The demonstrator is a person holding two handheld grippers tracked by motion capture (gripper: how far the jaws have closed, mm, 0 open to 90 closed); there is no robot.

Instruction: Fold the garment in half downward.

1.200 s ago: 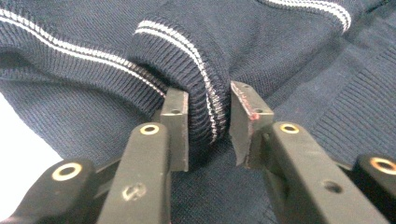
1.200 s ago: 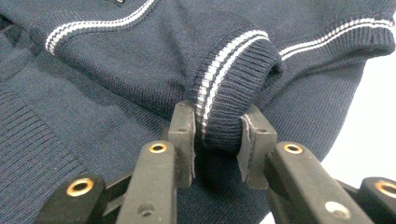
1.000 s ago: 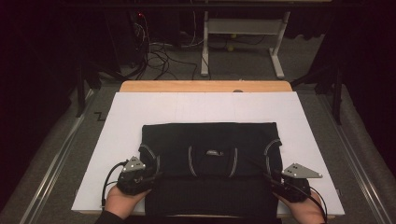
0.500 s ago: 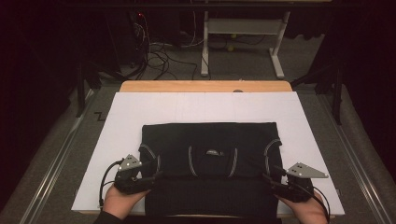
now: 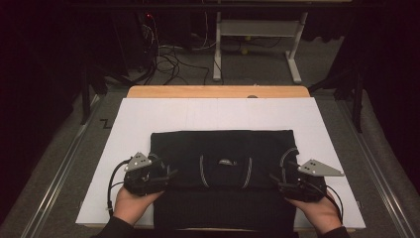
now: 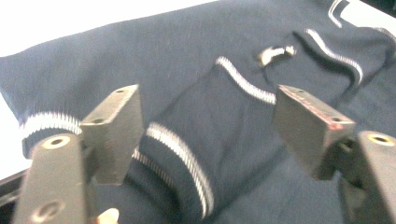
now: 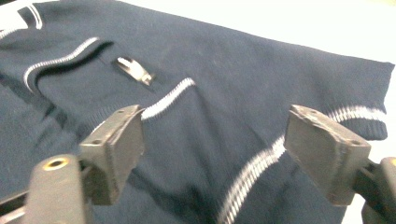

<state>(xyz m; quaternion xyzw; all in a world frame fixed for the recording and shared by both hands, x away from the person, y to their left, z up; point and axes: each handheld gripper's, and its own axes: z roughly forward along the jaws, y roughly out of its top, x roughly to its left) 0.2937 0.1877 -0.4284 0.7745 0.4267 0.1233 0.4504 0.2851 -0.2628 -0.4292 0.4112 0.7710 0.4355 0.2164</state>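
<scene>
A dark navy sweater (image 5: 220,148) with white-striped trim lies folded on the white board (image 5: 208,114); its sleeves are folded in over the body. My left gripper (image 5: 169,174) hovers at the sweater's left side. In the left gripper view the left gripper (image 6: 210,116) is open above a striped cuff (image 6: 182,154), its pads clear of the cloth. My right gripper (image 5: 276,179) hovers at the right side. In the right gripper view the right gripper (image 7: 217,140) is open over the knit, gripping nothing. Both pairs of jaws have just been opening.
The board rests on a wooden table (image 5: 218,91). Metal rails (image 5: 54,183) run along both sides. Behind the table stand a white desk frame (image 5: 257,44) and loose cables (image 5: 168,54) on the floor. Bare board lies beyond and beside the sweater.
Both grippers have opened their jaws and lifted slightly off the sweater's left and right sides. The sweater lies still and folded.
</scene>
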